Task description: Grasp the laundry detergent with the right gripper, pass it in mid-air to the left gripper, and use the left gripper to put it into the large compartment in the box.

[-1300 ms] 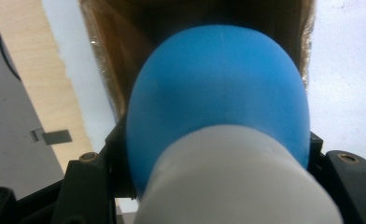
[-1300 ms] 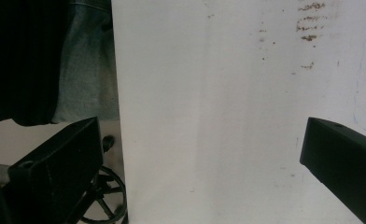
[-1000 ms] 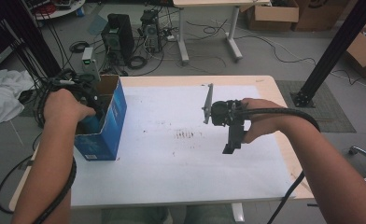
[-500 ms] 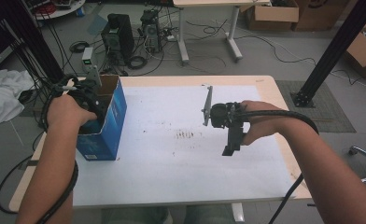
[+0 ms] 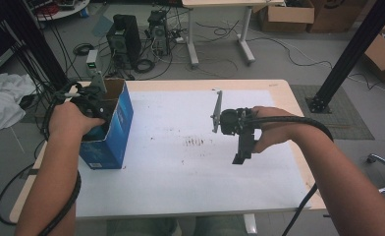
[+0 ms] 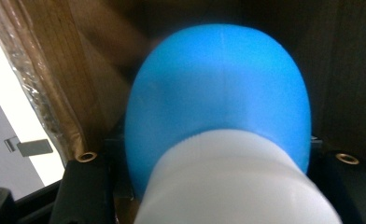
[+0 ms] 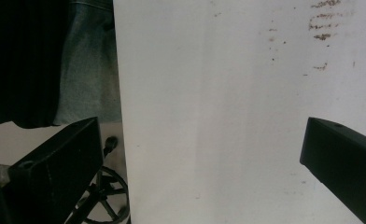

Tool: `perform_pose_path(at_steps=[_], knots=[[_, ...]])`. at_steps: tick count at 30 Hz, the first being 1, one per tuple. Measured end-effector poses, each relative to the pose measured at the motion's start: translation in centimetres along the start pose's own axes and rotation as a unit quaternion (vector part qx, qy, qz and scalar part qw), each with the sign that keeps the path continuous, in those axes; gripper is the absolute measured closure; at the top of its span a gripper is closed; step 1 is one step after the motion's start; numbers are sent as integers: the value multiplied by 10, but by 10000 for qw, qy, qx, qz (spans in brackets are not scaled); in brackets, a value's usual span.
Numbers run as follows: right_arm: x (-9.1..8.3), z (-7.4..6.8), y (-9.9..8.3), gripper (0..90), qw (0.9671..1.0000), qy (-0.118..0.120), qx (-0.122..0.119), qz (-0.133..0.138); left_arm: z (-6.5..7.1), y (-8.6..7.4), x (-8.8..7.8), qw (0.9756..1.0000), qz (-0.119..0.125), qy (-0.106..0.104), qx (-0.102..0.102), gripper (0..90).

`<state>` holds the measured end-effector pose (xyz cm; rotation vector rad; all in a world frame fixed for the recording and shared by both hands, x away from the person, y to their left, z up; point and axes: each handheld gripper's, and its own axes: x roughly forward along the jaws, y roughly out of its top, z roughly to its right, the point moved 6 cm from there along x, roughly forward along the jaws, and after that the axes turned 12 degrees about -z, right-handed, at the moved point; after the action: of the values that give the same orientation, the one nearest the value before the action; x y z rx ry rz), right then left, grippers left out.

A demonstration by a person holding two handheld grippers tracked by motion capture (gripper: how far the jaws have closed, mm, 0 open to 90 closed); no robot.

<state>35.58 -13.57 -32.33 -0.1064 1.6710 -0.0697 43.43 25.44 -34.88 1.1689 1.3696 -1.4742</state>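
Note:
A blue cardboard box stands open-topped at the table's left edge. My left gripper reaches down into it, the hand resting on its rim. In the left gripper view a rounded blue object with a white ribbed part sits between the jaws, with the box's brown inner wall behind it. My right gripper hovers over the middle-right of the white table sheet. Its jaws point down and stand wide apart with nothing between them.
Faint brown marks stain the sheet near its middle. Beyond the table are computer towers, cables, a second desk and cardboard boxes. A black post stands at the right. A chair base shows under the table's near edge.
My left hand has shifted slightly at the box's opening, and the grey plate on that gripper now shows above the rim. The right gripper has hardly moved.

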Motion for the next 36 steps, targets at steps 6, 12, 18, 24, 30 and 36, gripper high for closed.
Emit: perform_pose_path(at_steps=[6,12,18,24,30,36], knots=[[-1,-1,-2,0,10000,-5,24,18,1,1,0,10000,56,21,-18,380],[1,-2,-3,0,10000,5,15,-5,1,0,-5,9997,241,11,-8,342],[-1,-2,0,0,10000,-19,-13,-4,4,-4,-15,9995,297,52,5,311],[-1,-3,1,0,10000,-22,-25,-5,3,-6,-20,9994,310,119,7,293],[0,-4,1,0,10000,-27,-35,6,2,-10,-30,9993,327,160,-54,252],[-1,-3,1,0,10000,-43,-41,14,4,-13,-42,9989,414,220,-73,194]])
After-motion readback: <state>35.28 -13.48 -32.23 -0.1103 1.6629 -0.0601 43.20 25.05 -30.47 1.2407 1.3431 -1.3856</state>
